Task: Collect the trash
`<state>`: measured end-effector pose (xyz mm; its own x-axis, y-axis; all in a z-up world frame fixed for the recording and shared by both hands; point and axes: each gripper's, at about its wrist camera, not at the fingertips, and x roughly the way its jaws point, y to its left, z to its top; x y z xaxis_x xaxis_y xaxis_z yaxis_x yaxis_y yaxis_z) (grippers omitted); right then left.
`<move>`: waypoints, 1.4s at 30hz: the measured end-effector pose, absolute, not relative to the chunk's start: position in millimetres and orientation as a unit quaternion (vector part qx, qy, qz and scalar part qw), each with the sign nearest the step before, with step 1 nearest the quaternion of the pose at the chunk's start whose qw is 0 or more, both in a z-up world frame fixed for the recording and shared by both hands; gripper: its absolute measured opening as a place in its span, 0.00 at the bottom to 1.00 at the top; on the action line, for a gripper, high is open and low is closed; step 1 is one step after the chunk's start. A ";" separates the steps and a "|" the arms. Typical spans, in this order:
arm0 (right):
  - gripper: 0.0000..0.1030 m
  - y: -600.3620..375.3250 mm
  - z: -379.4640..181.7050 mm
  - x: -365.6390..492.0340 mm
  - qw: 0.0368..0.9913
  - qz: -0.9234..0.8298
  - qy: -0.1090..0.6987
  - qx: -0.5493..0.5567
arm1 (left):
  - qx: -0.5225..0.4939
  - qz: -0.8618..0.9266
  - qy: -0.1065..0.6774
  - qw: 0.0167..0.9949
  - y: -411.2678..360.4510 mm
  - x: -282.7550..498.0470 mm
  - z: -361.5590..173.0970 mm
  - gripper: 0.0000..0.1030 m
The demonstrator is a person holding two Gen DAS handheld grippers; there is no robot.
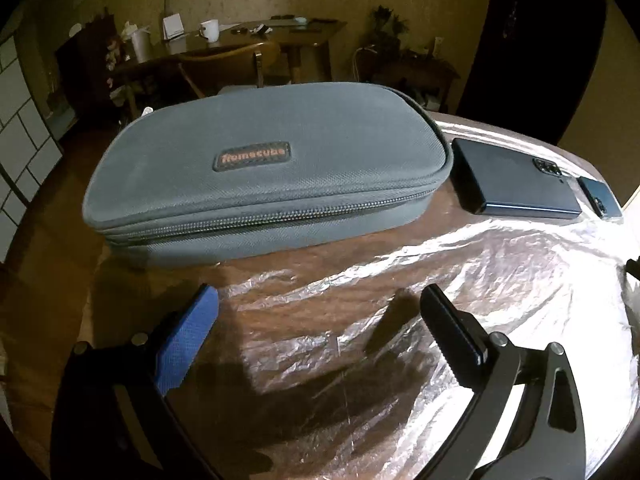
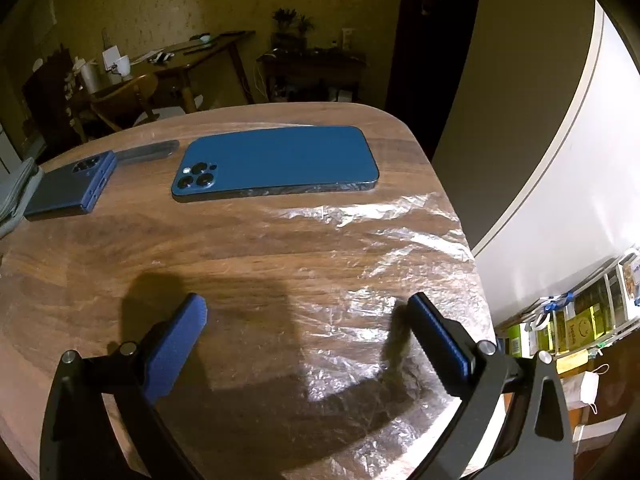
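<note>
Both grippers' jaws gape empty over crinkled plastic film (image 2: 384,248), grey pouch (image 1: 260,168) and phones (image 2: 280,162) beyond.

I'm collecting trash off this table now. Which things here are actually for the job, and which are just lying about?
For the job:
- crinkled clear plastic sheet spread flat over the table
- left gripper and right gripper, both open and empty above it

Lying about:
- grey zip case
- dark phone beside the case
- blue phone, face down
</note>
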<state>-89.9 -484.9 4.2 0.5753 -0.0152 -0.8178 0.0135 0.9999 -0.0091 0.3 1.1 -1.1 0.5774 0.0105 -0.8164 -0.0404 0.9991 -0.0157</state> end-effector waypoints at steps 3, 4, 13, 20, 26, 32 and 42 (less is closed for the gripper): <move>0.96 -484.2 4.6 -90.0 0.887 -0.008 0.461 -0.002 | -0.011 0.018 0.462 0.887 -0.3 2.2 -2.2 0.98; 0.96 -484.2 4.4 -90.0 0.887 -0.009 0.461 -0.003 | -0.012 0.018 0.462 0.887 0.0 3.1 -2.8 0.99; 0.96 -484.9 4.1 -92.2 0.887 -0.009 0.461 -0.003 | -0.013 0.019 0.462 0.886 0.4 5.1 -2.6 0.99; 0.96 -484.9 4.0 -92.6 0.887 -0.009 0.461 -0.003 | -0.013 0.019 0.462 0.886 0.2 4.6 -2.8 0.99; 0.96 -484.9 4.4 -92.4 0.887 -0.009 0.461 -0.003 | -0.013 0.019 0.462 0.886 0.2 4.7 -2.8 0.99; 0.96 -484.9 4.5 -92.2 0.887 -0.009 0.461 -0.003 | -0.012 0.019 0.462 0.886 0.2 4.8 -3.0 0.99; 0.96 -485.0 4.6 -92.4 0.887 -0.009 0.461 -0.003 | -0.012 0.019 0.462 0.886 0.2 4.8 -2.8 0.99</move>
